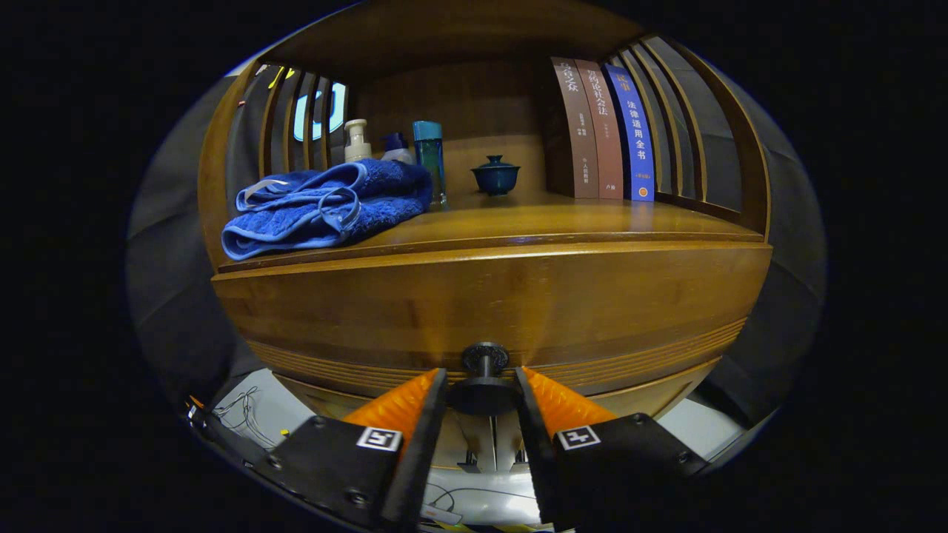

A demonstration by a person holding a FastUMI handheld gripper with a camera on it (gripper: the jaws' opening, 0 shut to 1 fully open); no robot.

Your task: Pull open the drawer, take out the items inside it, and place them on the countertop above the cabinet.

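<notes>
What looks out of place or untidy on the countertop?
Only the blue towel: it lies crumpled, with a fold hanging over the countertop edge. Bottles, lidded cup and books stand upright. The gripper closes on the drawer knob.

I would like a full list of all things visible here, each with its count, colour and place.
cabinet: 1, brown wood, ahead of the gripper
drawer knob: 1, black, between the jaws
towel: 1, blue, countertop, beside the bottles
pump bottle: 1, cream, behind towel
small bottle: 1, dark cap, behind towel
tall bottle: 1, teal, beside towel
lidded cup: 1, dark blue, countertop middle
books: 3, two brown, one blue, upright beyond the cup
gripper: 1, jaws on both sides of the knob, seemingly touching it
</notes>
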